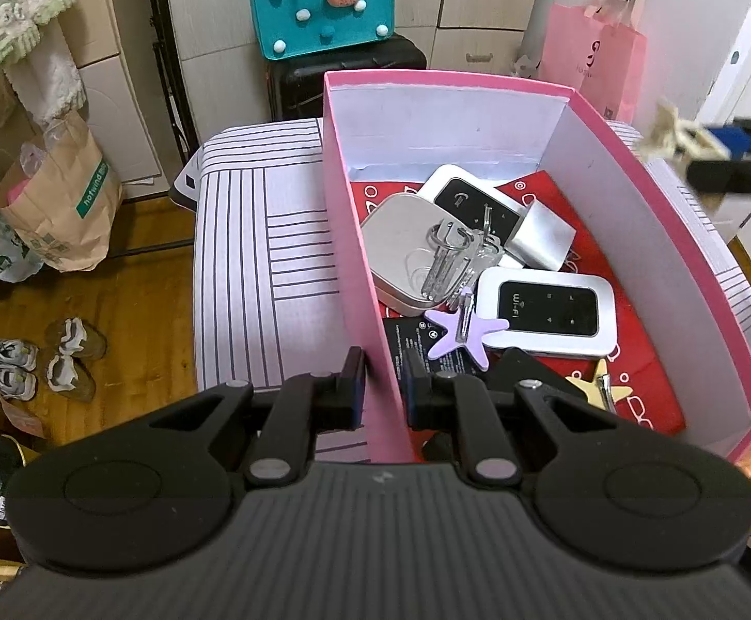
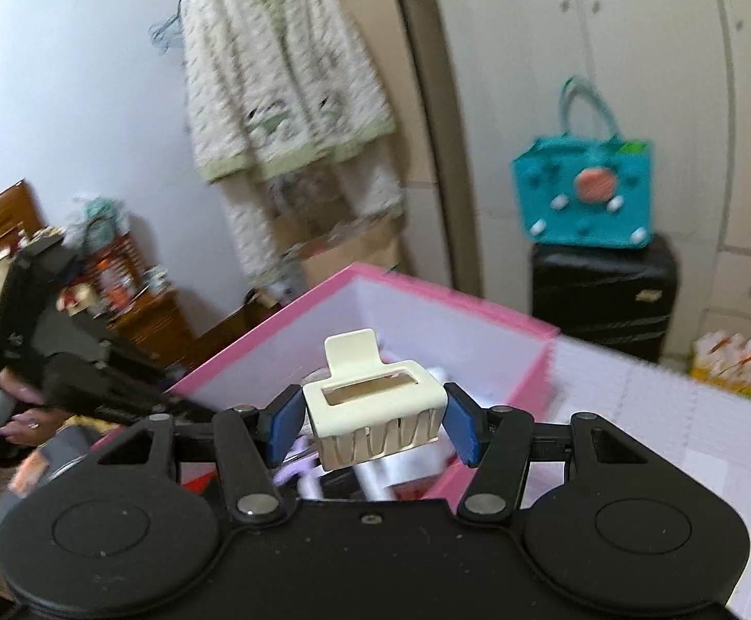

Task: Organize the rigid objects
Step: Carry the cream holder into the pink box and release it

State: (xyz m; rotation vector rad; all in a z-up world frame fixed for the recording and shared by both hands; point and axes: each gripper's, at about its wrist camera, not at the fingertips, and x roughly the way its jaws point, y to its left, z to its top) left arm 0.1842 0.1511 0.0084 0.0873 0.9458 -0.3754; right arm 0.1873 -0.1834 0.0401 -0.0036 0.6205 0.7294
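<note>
We had most of the sorting behind us, judging by the box (image 1: 608,165). Ahead of the left claw (image 1: 383,387) it already held two Wi-Fi units (image 1: 548,307), a silver tin (image 1: 401,248), a clear clip (image 1: 450,258) lying on the tin, a small grey block (image 1: 541,237), a purple star (image 1: 466,333) and, nearer the claw and to its right, a yellow star (image 1: 605,387). All of them lay on a red sheet (image 1: 628,336) lining the bottom.

Our left claw was nearly closed, pinching the near left wall of the box, one finger outside the pink wall and one inside. We judged that it was steadying the box.

Our right claw (image 2: 373,426) held the cream hair clip (image 2: 375,413) between its blue pads (image 2: 287,423), the jaws standing at about middle width around the clip's body. The clip sat teeth down, its tab pointing away from the claw. The box lay just beyond and below this claw, so the clip was in the air near the box's rim, not yet inside it. In the left view the same claw and clip showed as a blur beyond the box's right wall.

What was left, as far as we could see: carry the clip over the rim and release it among the rest. The striped mat (image 1: 262,237) to the left of the left claw showed nothing loose on the part in view. Whether more things waited elsewhere, we could not tell.
</note>
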